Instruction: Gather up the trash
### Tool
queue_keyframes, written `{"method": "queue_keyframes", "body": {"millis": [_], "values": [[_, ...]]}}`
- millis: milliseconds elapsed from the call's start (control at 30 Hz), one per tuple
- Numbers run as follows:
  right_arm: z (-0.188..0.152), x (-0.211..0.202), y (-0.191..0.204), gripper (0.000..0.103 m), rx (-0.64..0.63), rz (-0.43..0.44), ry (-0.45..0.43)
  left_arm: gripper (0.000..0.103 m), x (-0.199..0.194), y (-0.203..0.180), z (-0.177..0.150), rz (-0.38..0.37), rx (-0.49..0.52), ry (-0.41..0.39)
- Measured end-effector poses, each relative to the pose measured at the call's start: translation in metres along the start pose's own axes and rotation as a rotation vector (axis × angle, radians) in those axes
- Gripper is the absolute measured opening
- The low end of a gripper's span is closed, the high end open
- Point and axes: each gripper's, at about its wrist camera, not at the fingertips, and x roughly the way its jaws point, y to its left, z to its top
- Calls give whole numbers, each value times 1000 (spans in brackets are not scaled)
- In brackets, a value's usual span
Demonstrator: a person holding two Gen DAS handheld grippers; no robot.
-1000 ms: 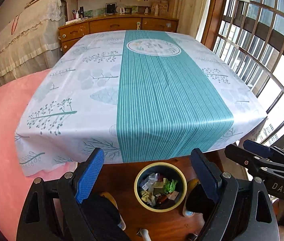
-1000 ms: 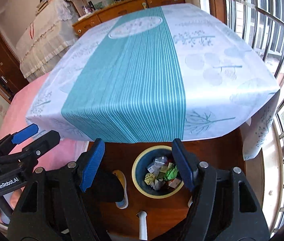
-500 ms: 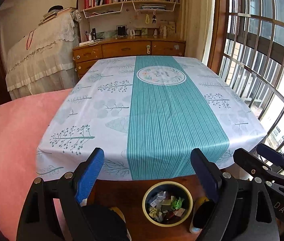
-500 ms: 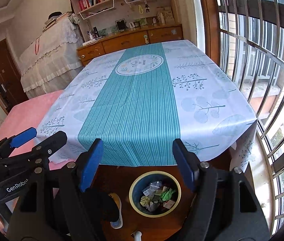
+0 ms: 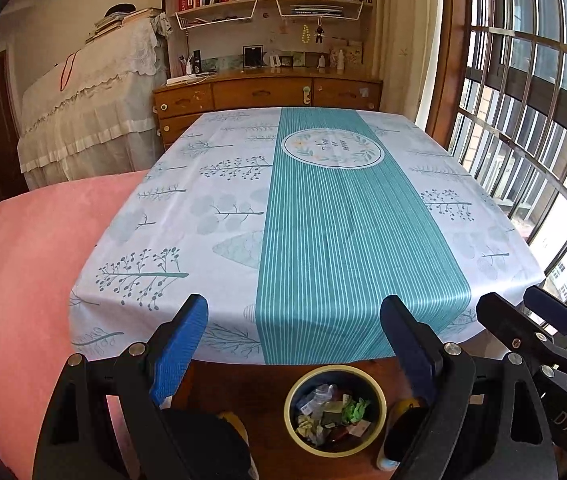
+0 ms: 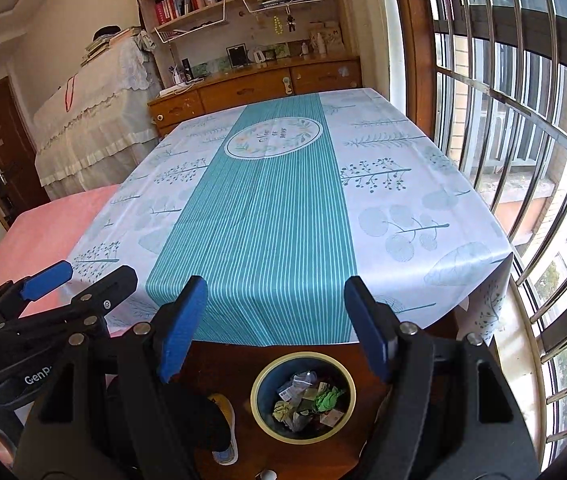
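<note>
A: What lay leftmost?
B: A pink cover [image 5: 31,240], beside the table's tablecloth [image 5: 303,216].
A: And the grippers?
B: The left gripper [image 5: 295,344] was spread wide, holding nothing. The right gripper [image 6: 275,328] likewise, its 2 jaws apart.
A: The trash?
B: In the bin [image 6: 303,398] on the floor, below the table's near edge.

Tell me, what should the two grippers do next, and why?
Probably just rest. The teal-striped white tablecloth shows no trash on it, the scraps already lie in the yellow-rimmed blue bin on the floor, and both the left gripper and right gripper are open and hold nothing, so collecting looks finished.
</note>
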Motion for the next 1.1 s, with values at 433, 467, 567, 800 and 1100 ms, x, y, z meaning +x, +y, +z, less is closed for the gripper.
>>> {"method": "queue_keyframes", "body": {"millis": [433, 467, 567, 800, 1100], "values": [[6, 1, 6, 68, -28, -10, -39, 89, 8, 0, 2, -8, -8, 9], [6, 0, 7, 68, -30, -9, -43, 89, 6, 0, 2, -5, -9, 6], [5, -2, 8, 68, -35, -5, -49, 89, 4, 0, 1, 1, -11, 1], [3, -12, 11, 68, -45, -1, -69, 89, -8, 0, -3, 4, -21, -6], [0, -29, 15, 68, -55, -2, -98, 89, -26, 0, -5, 11, -27, -27]]}}
